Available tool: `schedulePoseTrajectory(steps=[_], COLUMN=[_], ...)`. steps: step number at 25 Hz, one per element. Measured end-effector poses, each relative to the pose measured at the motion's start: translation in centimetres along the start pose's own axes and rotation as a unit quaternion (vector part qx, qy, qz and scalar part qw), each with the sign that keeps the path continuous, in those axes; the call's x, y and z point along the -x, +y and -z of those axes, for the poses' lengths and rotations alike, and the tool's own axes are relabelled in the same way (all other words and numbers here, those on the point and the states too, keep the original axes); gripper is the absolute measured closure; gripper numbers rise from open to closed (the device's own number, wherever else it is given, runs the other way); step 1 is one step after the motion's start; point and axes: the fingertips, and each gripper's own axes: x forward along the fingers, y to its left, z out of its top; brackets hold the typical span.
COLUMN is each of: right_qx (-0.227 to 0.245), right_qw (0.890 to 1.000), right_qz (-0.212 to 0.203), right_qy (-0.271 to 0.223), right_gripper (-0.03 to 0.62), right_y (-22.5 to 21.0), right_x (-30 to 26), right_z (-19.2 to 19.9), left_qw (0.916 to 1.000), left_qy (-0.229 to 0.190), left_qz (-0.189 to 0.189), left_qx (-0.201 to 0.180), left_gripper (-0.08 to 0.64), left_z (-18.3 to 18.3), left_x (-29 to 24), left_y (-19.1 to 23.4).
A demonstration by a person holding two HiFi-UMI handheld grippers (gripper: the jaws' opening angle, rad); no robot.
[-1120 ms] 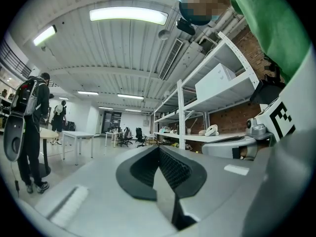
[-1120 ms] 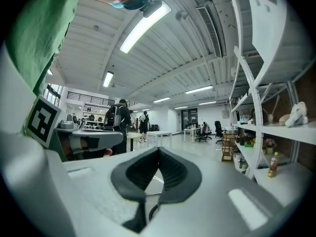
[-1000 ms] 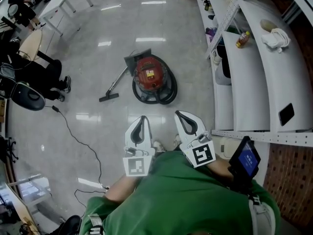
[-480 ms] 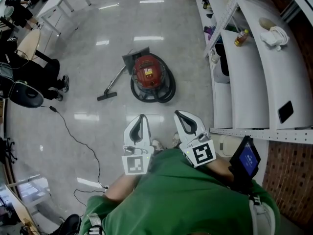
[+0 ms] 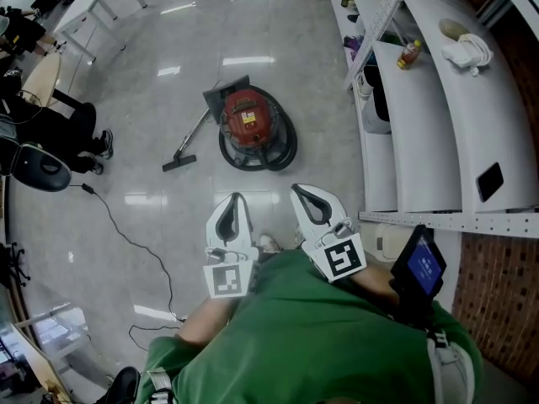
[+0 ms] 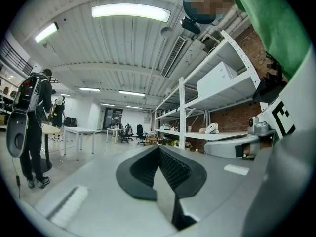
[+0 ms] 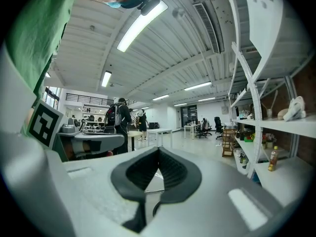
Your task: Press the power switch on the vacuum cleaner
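Observation:
The red vacuum cleaner (image 5: 246, 114) stands on the glossy floor ahead of me, ringed by its coiled black hose (image 5: 268, 154). Its wand runs left and down to the floor nozzle (image 5: 178, 162). Both grippers are held close to my green-shirted body, well short of the vacuum and pointing toward it. My left gripper (image 5: 236, 197) is shut with nothing in it, and its jaws meet at the tip in the left gripper view (image 6: 158, 148). My right gripper (image 5: 297, 190) is likewise shut and empty (image 7: 159, 151). Neither gripper view shows the vacuum.
White shelving (image 5: 421, 116) runs along the right, holding a bottle (image 5: 409, 53) and a white bundle (image 5: 468, 51). A black cable (image 5: 126, 236) snakes over the floor at the left. A seated person (image 5: 59, 129) and a white table (image 5: 84, 11) are at the far left.
The vacuum has slid slightly up and left in the head view, and both grippers sit a little higher. Their jaws stay shut and nothing has been touched.

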Motion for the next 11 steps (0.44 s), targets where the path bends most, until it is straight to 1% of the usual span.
schedulePoseTrajectory(steps=[11], right_qx=[0.002], right_qw=[1.0], right_qz=[0.001], right_qy=[-0.001], right_gripper=[0.595], right_y=[0.01], right_x=[-0.37], right_z=[-0.43], left_qw=[1.0], left_qy=[0.002], left_qz=[-0.001], left_qx=[0.003], left_gripper=[0.554], left_z=[-0.24], left_x=[-0.2], left_y=[0.33])
